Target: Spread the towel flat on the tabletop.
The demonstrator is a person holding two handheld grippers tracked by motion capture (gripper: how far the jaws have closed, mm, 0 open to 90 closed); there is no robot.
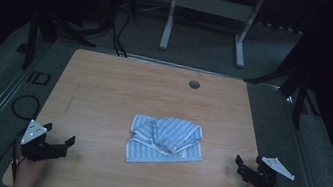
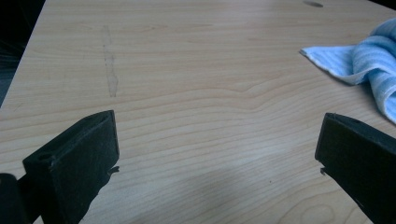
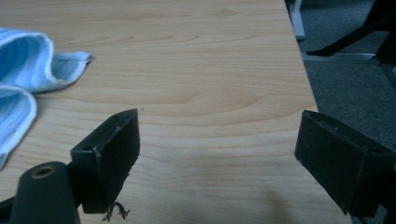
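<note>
The cloth (image 1: 165, 141), blue-and-white striped and crumpled, lies near the middle of the tabletop (image 1: 104, 89), a little toward my side, with its upper layers bunched in a roll over a flatter sheet beneath. My left gripper (image 1: 59, 143) rests at the near left corner and my right gripper (image 1: 241, 165) at the near right edge; the cloth sits between them, apart from both. Both grippers stand with jaws wide apart and nothing between them: in the left gripper view the bare wood grain runs between the two black jaws, and the right gripper view shows the same.

From the left gripper (image 2: 217, 149) the cloth (image 2: 369, 65) lies ahead and to its right, one flat corner pointing back toward me. From the right gripper (image 3: 217, 149) the cloth (image 3: 28, 70) lies ahead and to its left, a rolled white-edged hem nearest. In the high view the gap to the cloth looks somewhat shorter on the right side, though the dim light makes this hard to judge.

The cloth's long axis runs roughly across the tabletop, left to right, tilted slightly so its right end sits farther from me. I judge that each gripper must travel inward and forward to reach its own end of the cloth.
</note>
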